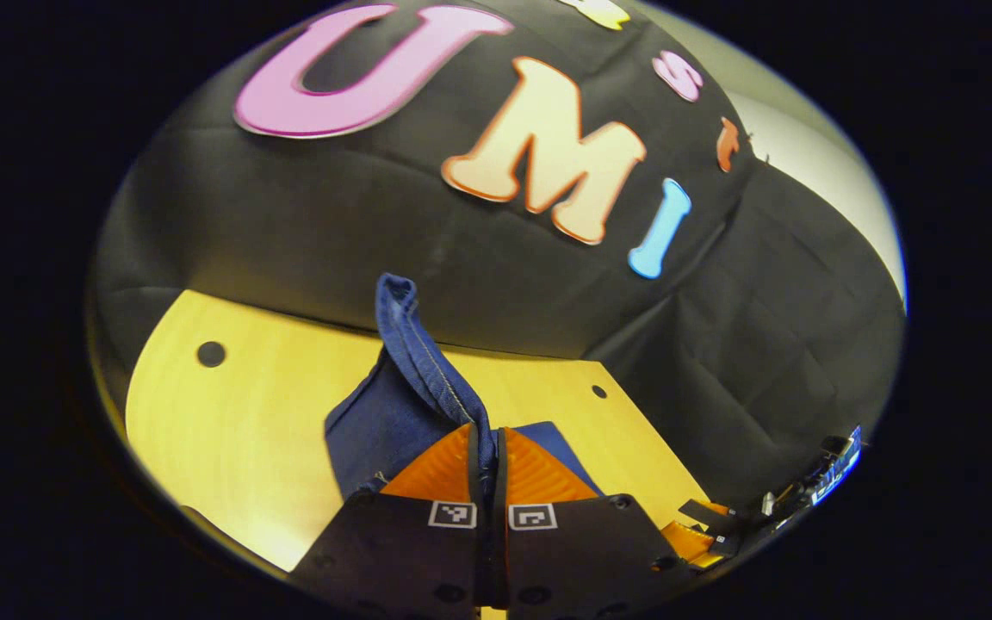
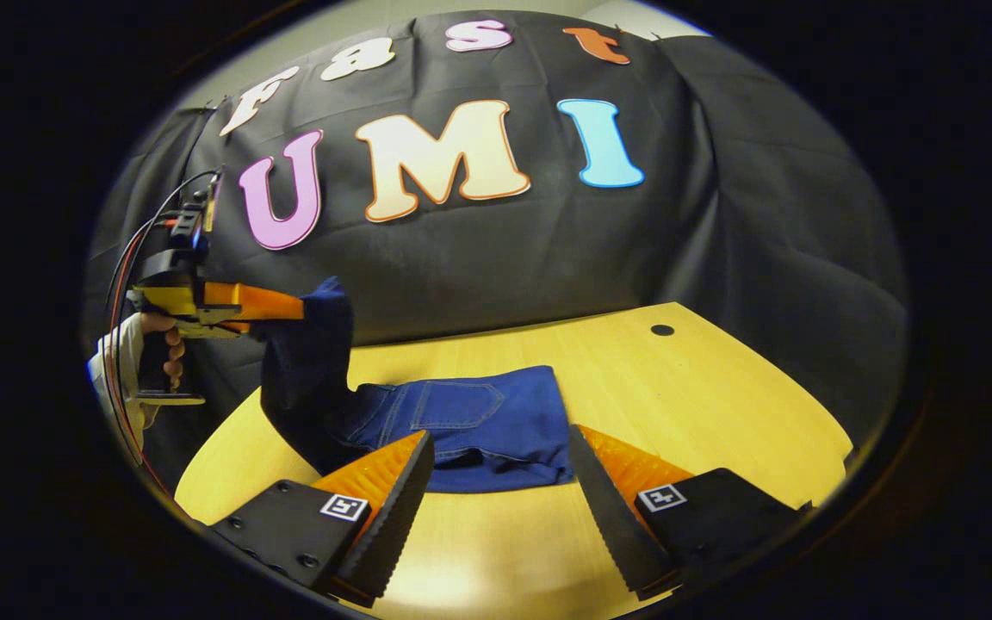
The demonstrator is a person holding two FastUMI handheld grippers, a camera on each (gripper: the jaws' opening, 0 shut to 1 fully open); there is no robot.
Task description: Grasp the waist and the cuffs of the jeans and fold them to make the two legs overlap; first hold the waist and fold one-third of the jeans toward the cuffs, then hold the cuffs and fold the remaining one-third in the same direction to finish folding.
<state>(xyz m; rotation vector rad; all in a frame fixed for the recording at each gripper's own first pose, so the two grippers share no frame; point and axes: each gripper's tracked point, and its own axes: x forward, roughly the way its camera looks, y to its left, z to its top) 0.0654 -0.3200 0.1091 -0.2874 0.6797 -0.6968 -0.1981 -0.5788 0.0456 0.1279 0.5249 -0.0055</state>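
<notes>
Blue jeans [image 2: 479,422] lie partly folded on the yellow wooden table [image 2: 703,387], a back pocket facing up. One end of them is lifted off the table at the left. My left gripper [image 1: 486,452] is shut on that end, and its stitched hem [image 1: 406,331] stands up above the fingers. In the right gripper view the left gripper [image 2: 276,308] is held high by a hand [image 2: 160,344], with dark denim hanging from it. My right gripper [image 2: 500,465] is open, low over the table's near edge, just in front of the folded part and apart from it.
The black cloth wall [image 2: 479,250] stands close behind the table. Small round holes mark the tabletop [image 1: 211,353] [image 2: 661,330]. Bare wood lies to the right of the jeans. The right gripper [image 1: 707,530] sits at the lower right of the left gripper view.
</notes>
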